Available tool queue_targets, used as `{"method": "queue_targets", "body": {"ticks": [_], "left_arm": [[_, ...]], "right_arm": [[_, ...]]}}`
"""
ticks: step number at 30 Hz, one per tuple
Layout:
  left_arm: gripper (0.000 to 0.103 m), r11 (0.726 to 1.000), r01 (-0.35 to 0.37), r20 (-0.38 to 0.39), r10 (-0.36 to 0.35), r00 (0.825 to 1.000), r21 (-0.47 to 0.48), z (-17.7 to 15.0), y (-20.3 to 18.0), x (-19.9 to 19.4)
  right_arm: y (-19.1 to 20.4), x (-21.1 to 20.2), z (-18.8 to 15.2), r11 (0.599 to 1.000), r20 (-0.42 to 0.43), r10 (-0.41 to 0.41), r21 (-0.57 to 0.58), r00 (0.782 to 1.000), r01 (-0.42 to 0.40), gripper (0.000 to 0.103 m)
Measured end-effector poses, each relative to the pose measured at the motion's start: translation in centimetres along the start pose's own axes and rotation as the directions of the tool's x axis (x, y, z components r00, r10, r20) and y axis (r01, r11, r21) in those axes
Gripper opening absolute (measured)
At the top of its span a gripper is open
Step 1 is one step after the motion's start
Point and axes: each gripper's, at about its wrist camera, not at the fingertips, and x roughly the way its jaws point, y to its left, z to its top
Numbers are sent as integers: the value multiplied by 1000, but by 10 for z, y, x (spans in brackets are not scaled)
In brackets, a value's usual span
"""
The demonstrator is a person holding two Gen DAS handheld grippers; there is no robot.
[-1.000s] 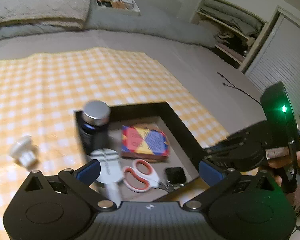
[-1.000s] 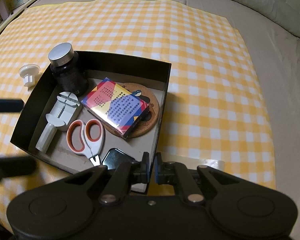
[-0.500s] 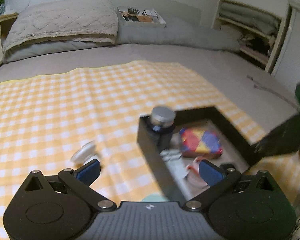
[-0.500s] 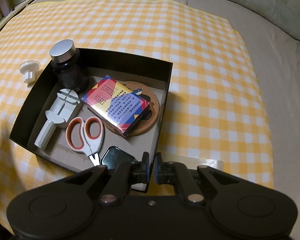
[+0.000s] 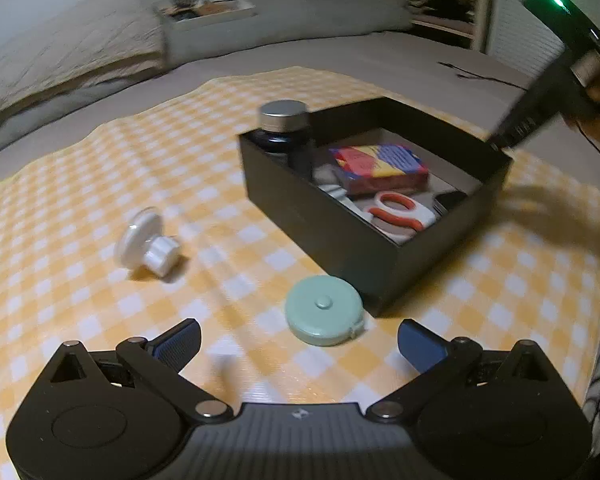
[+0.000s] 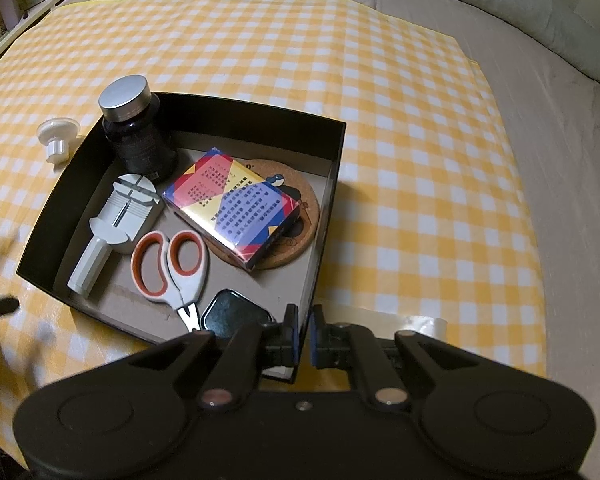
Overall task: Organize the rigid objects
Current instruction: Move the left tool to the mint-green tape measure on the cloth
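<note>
On the yellow-and-white checked cloth (image 6: pixel 400 128), the black rectangular cardboard box (image 6: pixel 260 114) has its near corner wall pinched in the right gripper (image 6: pixel 303 338). The left gripper (image 5: pixel 298 342) gapes wide, empty, over the round mint-green tape measure (image 5: pixel 324 316), which lies just beside the box.

left wrist: low, beside box (image 5: pixel 380 216) | right wrist: above, close | shared: box

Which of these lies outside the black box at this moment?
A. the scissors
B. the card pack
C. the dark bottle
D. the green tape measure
D: the green tape measure lies on the checked cloth just in front of the black box's near corner, ahead of the open left gripper; the other three sit inside the box.
</note>
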Motion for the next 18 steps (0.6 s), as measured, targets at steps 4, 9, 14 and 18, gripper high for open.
{"method": "queue_targets", "body": {"ticks": [4,9,14,18], "left_arm": [[90,996,35,13,-37,999,79,-10,-7,9],[73,988,73,7,-75,997,134,-13,-12,21],[72,990,63,15,-66,998,127,-10,-9,30],[72,984,72,21,-76,997,164,-5,-9,35]], "right_arm": [[0,0,0,1000,-1,0,-1,1000,0,6],[-1,1,0,1000,-1,3,-1,1000,-3,6],[-2,1,-1,1000,-3,8,1,1000,-8,6],[-3,1,-1,1000,-3,9,1,1000,-9,6]]}}
